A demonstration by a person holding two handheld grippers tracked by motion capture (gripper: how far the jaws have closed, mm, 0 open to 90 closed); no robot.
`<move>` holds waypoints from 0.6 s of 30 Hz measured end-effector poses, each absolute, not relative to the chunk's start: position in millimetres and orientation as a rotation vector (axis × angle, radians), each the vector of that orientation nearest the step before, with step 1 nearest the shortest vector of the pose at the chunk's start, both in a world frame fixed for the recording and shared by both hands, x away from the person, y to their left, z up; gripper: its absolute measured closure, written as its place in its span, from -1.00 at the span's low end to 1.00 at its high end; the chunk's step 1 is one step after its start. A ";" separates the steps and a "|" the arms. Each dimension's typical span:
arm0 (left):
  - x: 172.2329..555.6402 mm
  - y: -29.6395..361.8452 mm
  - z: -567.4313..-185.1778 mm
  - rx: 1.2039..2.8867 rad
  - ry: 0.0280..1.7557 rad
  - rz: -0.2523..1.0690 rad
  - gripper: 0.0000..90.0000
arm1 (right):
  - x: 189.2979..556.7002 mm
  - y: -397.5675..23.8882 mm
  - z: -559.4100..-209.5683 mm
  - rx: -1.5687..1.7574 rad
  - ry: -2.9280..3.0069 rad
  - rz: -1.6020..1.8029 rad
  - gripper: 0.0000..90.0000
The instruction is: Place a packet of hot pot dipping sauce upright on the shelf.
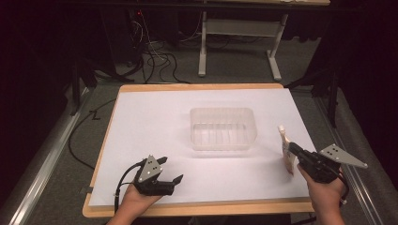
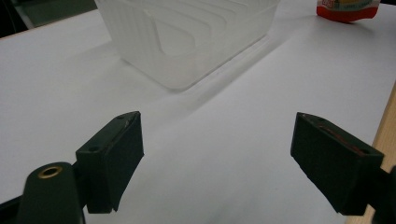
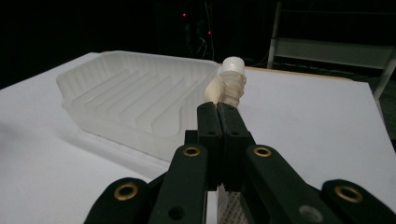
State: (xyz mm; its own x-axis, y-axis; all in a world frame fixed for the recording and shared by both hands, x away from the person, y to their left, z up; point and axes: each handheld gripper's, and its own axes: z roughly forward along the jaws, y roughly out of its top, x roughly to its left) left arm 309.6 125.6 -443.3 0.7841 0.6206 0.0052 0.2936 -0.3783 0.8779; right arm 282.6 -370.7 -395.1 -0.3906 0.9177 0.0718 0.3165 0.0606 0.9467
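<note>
A clear ribbed plastic tub (image 1: 223, 128) stands in the middle of the white sheet; it also appears as the tub (image 2: 187, 37) and the tub (image 3: 135, 98). At the right edge my right gripper (image 1: 292, 147) is shut on a spouted pouch (image 1: 285, 152) with a white cap (image 3: 232, 65), holding it upright. The pouch's red bottom edge (image 2: 346, 10) shows far off in the left gripper view. My left gripper (image 1: 171, 172) rests near the front left of the sheet, its jaws wide apart with nothing between them; the same gripper (image 2: 217, 140) faces the tub.
The white sheet (image 1: 155, 122) covers a wooden table (image 1: 197, 87). Beyond the table lie cables (image 1: 155, 58) on the floor and a white desk frame (image 1: 239, 33). Dark stands flank both sides.
</note>
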 end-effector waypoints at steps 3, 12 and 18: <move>309.6 125.6 -443.5 1.981 0.688 0.416 -0.61 | 282.0 -373.9 -392.9 1.242 1.732 1.357 1.00; 307.2 128.8 -443.8 1.982 0.694 0.421 -0.61 | 283.0 -369.3 -386.5 1.208 1.694 1.407 1.00; 305.9 131.5 -444.2 1.980 0.703 0.423 -0.61 | 287.5 -365.8 -386.6 1.187 1.654 1.429 1.00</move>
State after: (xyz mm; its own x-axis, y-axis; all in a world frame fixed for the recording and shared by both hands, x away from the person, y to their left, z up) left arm 305.9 131.5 -444.2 0.7739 0.6333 0.0052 0.3013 -0.3754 0.8765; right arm 287.5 -365.8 -386.6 -0.3849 0.9189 0.0870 0.2200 -0.0002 0.9755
